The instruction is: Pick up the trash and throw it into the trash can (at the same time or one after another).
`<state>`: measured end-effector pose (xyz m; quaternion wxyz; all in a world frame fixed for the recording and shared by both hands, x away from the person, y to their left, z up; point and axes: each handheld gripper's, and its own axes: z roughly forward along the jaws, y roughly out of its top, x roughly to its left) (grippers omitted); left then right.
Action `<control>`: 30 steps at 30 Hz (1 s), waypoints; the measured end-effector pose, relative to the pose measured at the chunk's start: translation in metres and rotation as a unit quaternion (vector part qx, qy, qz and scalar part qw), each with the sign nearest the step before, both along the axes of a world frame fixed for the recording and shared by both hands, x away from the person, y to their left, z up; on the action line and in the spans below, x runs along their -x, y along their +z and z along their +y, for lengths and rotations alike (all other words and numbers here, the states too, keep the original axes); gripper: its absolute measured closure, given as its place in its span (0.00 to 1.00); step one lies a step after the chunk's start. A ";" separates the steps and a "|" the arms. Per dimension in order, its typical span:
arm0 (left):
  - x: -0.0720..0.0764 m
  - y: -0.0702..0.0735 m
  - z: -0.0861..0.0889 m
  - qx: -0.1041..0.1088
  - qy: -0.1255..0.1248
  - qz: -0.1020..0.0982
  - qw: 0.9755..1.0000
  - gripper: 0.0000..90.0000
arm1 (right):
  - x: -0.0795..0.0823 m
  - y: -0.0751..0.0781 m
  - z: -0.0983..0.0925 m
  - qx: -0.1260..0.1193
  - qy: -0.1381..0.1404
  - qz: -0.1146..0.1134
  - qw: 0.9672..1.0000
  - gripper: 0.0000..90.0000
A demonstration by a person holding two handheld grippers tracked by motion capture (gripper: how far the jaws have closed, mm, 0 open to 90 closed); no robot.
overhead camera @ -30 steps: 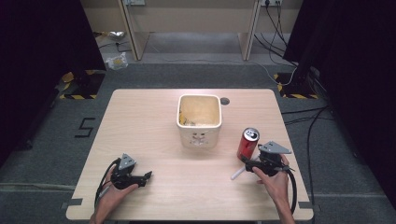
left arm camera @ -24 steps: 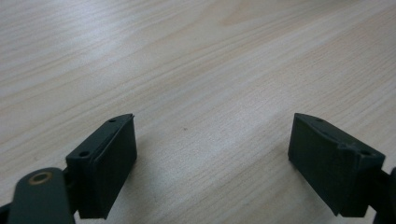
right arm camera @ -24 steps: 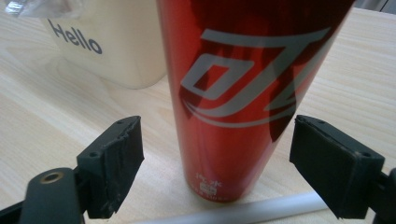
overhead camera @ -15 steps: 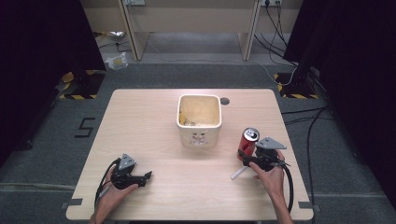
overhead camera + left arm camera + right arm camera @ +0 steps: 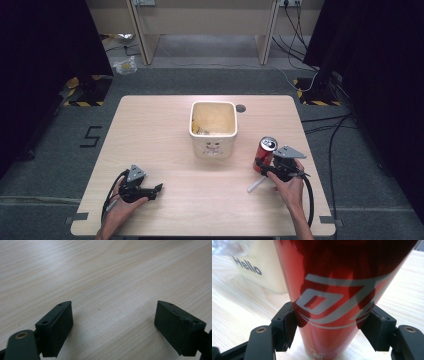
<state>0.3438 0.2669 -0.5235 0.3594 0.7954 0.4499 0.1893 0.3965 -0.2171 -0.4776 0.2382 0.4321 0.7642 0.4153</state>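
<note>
A red drink can (image 5: 267, 150) stands upright on the table's right side, just right of a cream square tub (image 5: 213, 127). My right gripper (image 5: 263, 167) reaches it from the near side. In the right gripper view the can (image 5: 329, 297) sits between the two black pads (image 5: 287, 327), and both pads meet its sides low down. The jaws have just been closing on the can. My left gripper (image 5: 158, 189) rests low over the front left of the table, jaws wide apart (image 5: 113, 330) with bare wood between them.
The tub carries the word "Hello" (image 5: 247, 265) and holds some yellowish bits. A thin white stick (image 5: 255, 185) lies on the wooden table (image 5: 150, 130) just left of my right hand. A small round hole (image 5: 241, 108) sits behind the tub.
My right gripper has edged forward up to the red can and its jaws have closed in around it. The left hand and gripper have stayed put.
</note>
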 end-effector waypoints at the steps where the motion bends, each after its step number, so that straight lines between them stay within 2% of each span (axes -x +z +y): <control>1: 0.000 0.000 0.000 0.000 0.000 0.000 1.000 0.16 | 0.000 0.000 0.000 0.000 0.000 0.000 1.000 0.37; 7: 0.000 0.000 0.000 0.000 0.000 0.000 1.000 0.16 | 0.005 0.017 0.000 -0.010 0.005 -0.013 1.000 0.38; 18: 0.000 0.000 0.000 0.000 0.000 0.000 1.000 0.16 | 0.005 0.048 0.007 -0.018 0.008 -0.025 1.000 0.38; 23: 0.000 0.000 0.000 0.000 0.000 0.000 1.000 0.16 | 0.001 0.067 0.010 -0.025 0.008 -0.033 0.999 0.38; 30: 0.000 0.000 0.000 0.000 0.000 0.000 1.000 0.16 | -0.006 0.080 0.018 -0.021 0.013 -0.034 0.999 0.38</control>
